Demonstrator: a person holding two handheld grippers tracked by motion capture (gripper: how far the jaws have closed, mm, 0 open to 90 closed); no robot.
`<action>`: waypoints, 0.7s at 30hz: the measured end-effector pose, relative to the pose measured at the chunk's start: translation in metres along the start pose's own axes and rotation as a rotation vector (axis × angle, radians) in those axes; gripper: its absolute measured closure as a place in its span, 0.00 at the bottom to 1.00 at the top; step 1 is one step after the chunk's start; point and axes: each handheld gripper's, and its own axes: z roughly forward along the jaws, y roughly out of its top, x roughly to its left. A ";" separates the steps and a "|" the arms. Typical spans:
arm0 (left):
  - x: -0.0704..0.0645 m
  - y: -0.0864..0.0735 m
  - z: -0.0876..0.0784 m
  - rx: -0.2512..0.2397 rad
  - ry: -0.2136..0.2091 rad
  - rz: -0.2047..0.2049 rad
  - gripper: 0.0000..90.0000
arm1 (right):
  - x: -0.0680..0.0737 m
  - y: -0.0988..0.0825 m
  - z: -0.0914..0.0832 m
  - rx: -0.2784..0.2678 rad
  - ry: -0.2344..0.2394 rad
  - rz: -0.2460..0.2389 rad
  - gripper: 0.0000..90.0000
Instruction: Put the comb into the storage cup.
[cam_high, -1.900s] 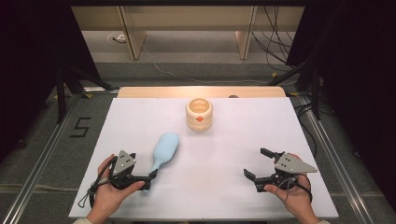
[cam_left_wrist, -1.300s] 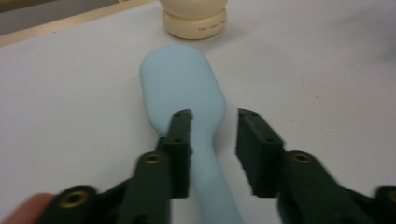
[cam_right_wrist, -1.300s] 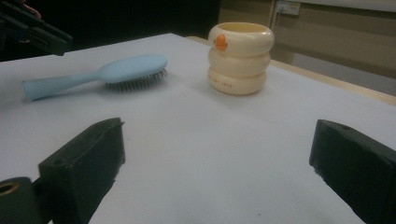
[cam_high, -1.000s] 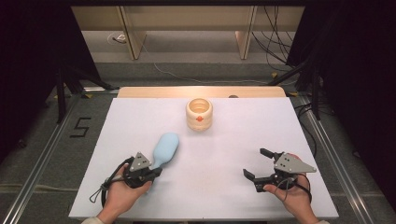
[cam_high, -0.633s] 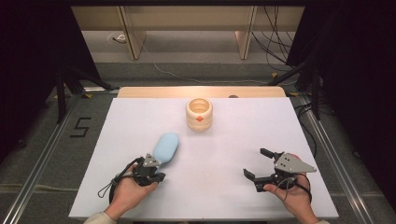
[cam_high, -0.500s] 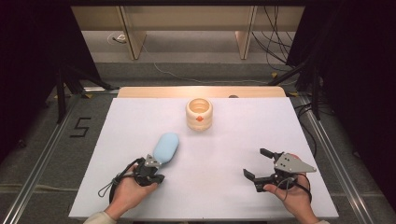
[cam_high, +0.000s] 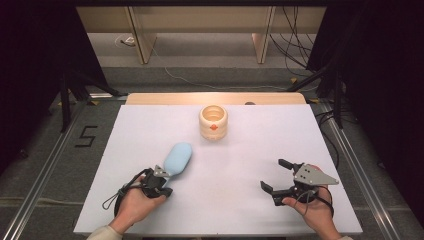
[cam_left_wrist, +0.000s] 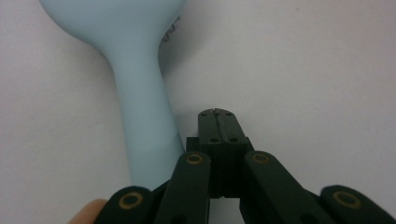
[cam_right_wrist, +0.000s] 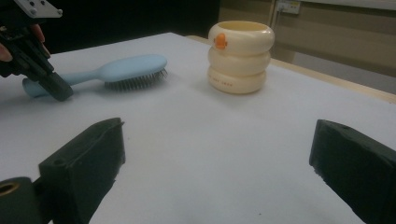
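High view: at the lower left of the white table, the left gripper sits with jaws closed beside the handle of a light blue hairbrush. At lower right, the right gripper rests with jaws spread wide and empty.

Left gripper view: closed jaws lie just right of the brush handle.

Right gripper view: a cream ringed cup stands at upper centre, the brush at upper left.
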 end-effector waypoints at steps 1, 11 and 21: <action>0.001 0.000 0.000 0.001 0.003 -0.005 1.00 | 0.000 0.000 0.000 0.000 0.000 -0.001 0.05; 0.018 -0.002 -0.004 0.008 0.049 -0.042 1.00 | 0.000 0.000 0.000 0.002 0.001 -0.001 0.05; 0.029 -0.003 -0.005 0.005 0.069 -0.062 1.00 | 0.000 0.000 0.000 0.002 0.001 -0.001 0.05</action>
